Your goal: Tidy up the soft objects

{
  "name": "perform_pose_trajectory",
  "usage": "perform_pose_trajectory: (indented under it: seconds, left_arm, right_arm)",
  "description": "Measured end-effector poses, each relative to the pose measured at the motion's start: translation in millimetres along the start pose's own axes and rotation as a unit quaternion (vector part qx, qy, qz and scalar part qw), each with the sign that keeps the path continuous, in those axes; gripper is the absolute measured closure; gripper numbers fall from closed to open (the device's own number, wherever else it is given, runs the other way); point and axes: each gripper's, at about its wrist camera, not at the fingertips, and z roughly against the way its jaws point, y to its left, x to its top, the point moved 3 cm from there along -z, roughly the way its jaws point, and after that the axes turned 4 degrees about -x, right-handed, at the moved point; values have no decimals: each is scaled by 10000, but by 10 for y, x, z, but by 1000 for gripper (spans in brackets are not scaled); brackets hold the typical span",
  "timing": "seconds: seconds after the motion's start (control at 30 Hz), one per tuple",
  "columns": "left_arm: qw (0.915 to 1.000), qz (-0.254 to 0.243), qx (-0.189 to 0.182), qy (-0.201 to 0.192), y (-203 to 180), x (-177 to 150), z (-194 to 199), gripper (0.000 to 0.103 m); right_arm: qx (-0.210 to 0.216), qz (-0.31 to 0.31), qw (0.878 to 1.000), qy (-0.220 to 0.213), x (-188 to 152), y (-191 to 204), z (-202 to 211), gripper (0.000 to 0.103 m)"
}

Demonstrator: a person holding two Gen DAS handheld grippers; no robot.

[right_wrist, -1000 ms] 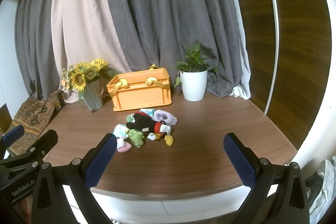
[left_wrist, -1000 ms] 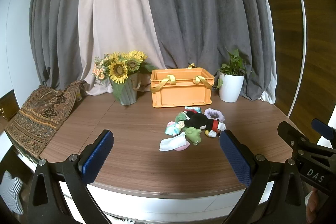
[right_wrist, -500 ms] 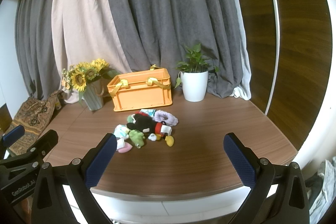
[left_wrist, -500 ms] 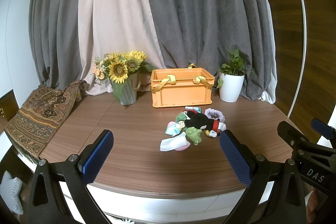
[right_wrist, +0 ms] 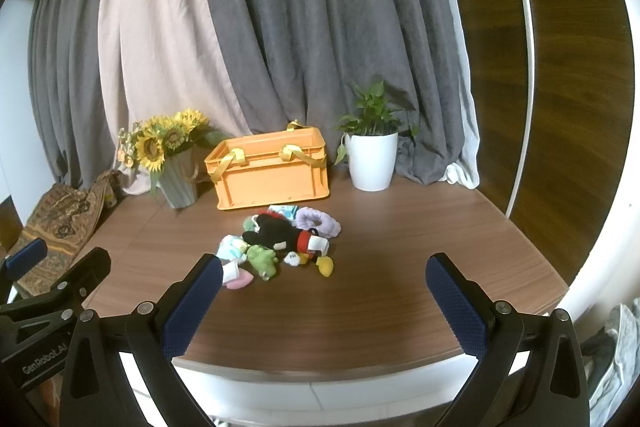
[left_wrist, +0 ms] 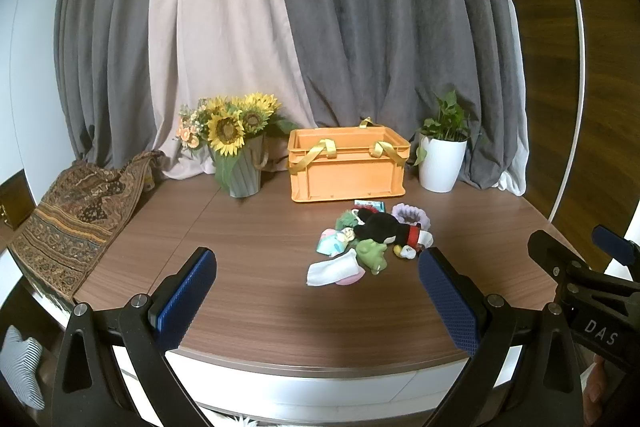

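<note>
A pile of soft things lies mid-table: a black mouse plush (left_wrist: 382, 231) (right_wrist: 276, 231), a green frog plush (left_wrist: 372, 254) (right_wrist: 262, 259), a white sock (left_wrist: 332, 270), a purple scrunchie (left_wrist: 410, 215) (right_wrist: 316, 221) and small pastel pieces. An orange crate (left_wrist: 346, 167) (right_wrist: 272, 171) with yellow handles stands behind the pile. My left gripper (left_wrist: 316, 287) and my right gripper (right_wrist: 322, 291) are both open and empty, held near the table's front edge, short of the pile.
A vase of sunflowers (left_wrist: 236, 147) stands left of the crate and a white potted plant (left_wrist: 442, 155) right of it. A patterned cloth (left_wrist: 76, 219) hangs over the table's left edge. Curtains hang behind. The brown table (left_wrist: 260, 299) has a rounded front edge.
The right wrist view has drifted slightly closer to the pile. The left gripper and all objects have stayed put.
</note>
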Motion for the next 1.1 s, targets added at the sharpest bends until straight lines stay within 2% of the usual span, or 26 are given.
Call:
perform_pose_trajectory:
  seconds: [0.23, 0.57, 0.73, 0.9, 1.1]
  left_arm:
    - [9999, -17, 7, 168, 86, -146, -204, 1]
    - [9987, -161, -199, 436, 279, -121, -643, 8]
    - [9966, -295, -457, 612, 374, -118, -948, 13]
    - [9935, -422, -727, 772, 461, -99, -1270, 16]
    - [9855, -595, -1254, 971, 500, -119, -1639, 20]
  right_arm:
    - [19, 18, 9999, 168, -90, 159, -185, 0]
    - [160, 80, 9990, 403, -93, 388, -580, 0]
    - [261, 48, 9978, 606, -79, 547, -870, 2]
    - [309, 128, 9960, 834, -87, 727, -1168, 9]
    - [360, 168, 9931, 1107, -100, 897, -1478, 19]
